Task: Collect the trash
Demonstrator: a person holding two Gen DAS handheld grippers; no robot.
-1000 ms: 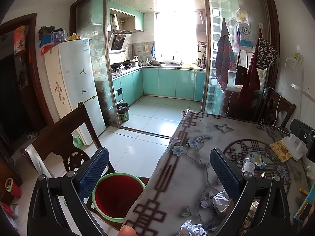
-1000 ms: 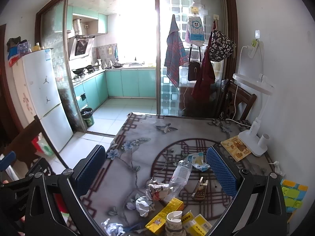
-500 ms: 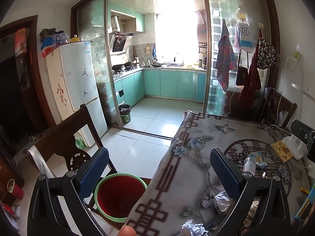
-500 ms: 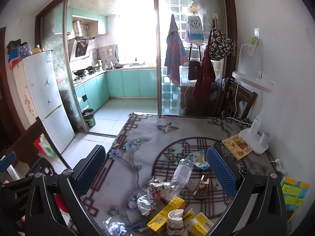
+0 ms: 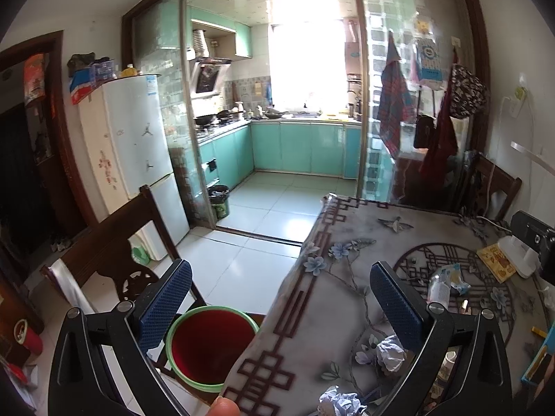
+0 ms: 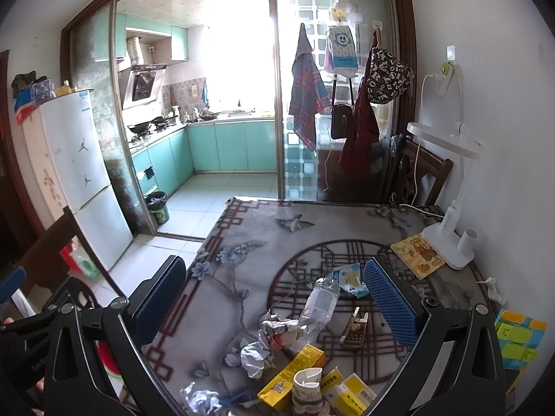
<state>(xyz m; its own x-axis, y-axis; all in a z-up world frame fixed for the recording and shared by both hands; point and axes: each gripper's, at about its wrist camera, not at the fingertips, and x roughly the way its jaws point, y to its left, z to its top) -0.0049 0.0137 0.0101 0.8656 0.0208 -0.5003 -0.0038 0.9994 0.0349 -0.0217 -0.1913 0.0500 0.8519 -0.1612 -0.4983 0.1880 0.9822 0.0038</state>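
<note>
Left gripper (image 5: 281, 298): jaws wide apart, nothing between them, held above the table's left edge. Below it, on the floor beside a dark wooden chair (image 5: 114, 242), stands the bin (image 5: 211, 346), green rim, red inside; its near edge is hidden by the tablecloth.

Right gripper (image 6: 274, 298): jaws likewise spread, empty, over the table (image 6: 242, 242) w/ floral and lattice-print cloth.

Trash lies clustered at the table's near centre: crushed clear plastic bottle (image 6: 321, 303), label text too small to read; blue-white snack wrapper (image 6: 350, 279) just beyond it; crumpled foil wrapper (image 6: 277, 327) touching the bottle; crumpled paper balls (image 6: 255, 355) and (image 6: 199, 398); small dark pack w/ gold print (image 6: 353, 332); yellow carton (image 6: 293, 369); paper cup (image 6: 307, 386); yellow-white boxes (image 6: 348, 393), print illegible.

Also on the table, right side: white desk lamp (image 6: 451, 242) and yellow booklet (image 6: 418, 256).

Legible marks: jumping-figure logos on the white fridge (image 6: 83, 173); letters on the black-white bag (image 6: 386, 76) hung by the door, reading approx. "ORESIN", partly folded.
</note>
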